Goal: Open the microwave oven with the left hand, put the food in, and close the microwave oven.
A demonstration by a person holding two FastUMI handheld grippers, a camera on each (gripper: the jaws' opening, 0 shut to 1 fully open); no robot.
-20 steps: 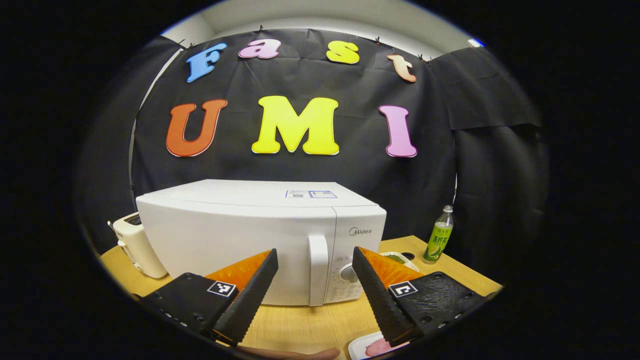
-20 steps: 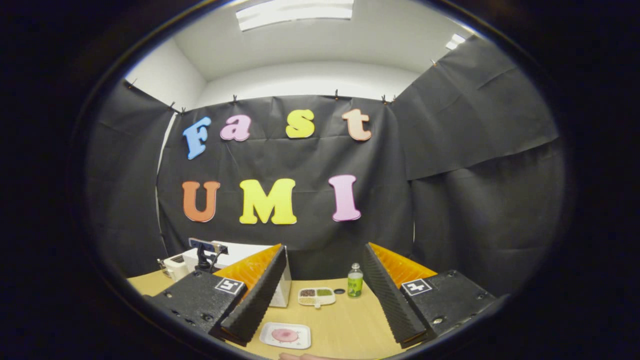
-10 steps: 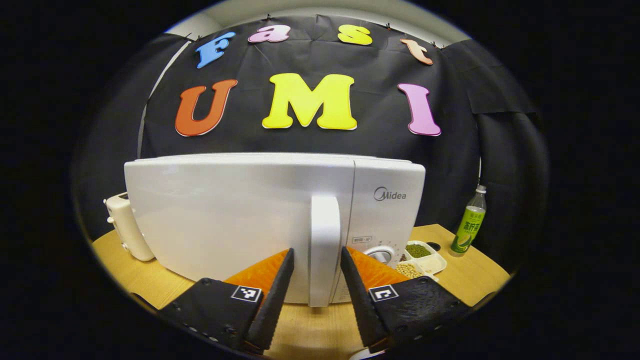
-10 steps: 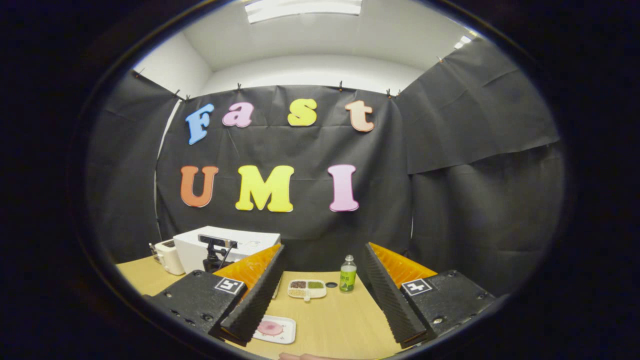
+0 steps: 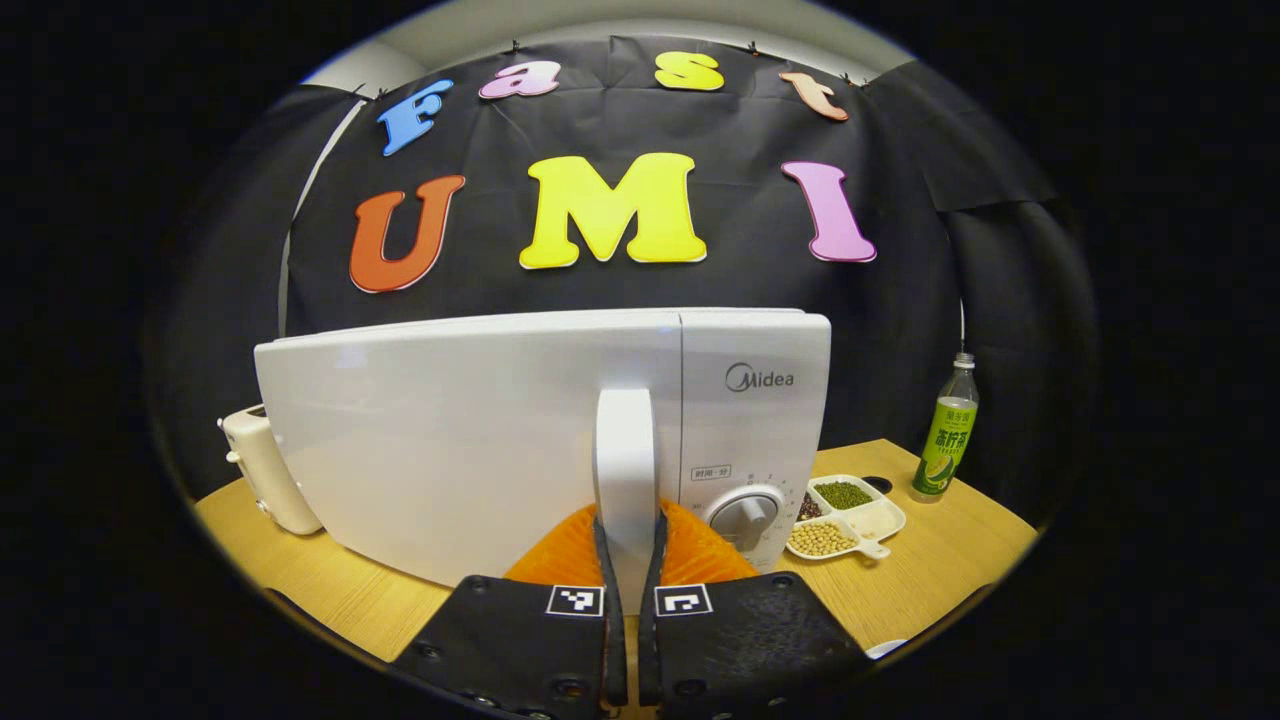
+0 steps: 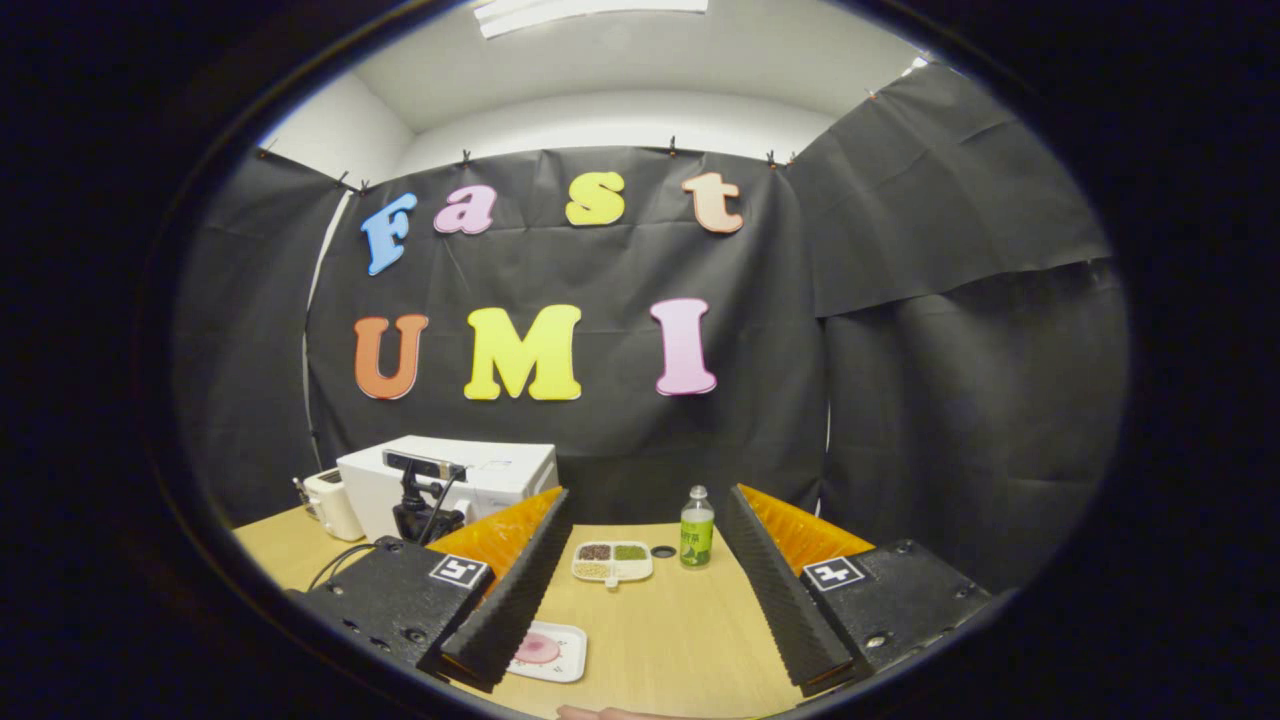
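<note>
Left hand-held gripper (image 5: 628,560) clenched on the microwave oven (image 5: 540,440) door handle (image 5: 625,470); door not yet opened. Right hand-held gripper (image 6: 640,590) released, holding nothing, above the surface (image 6: 680,640). Food plate (image 6: 545,650) waits there. Opening, loading, closing all remain.

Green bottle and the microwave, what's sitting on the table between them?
In the left gripper view, a white divided tray of beans and grains sits between the microwave and the green bottle, with a small dark round object beside it.
</note>
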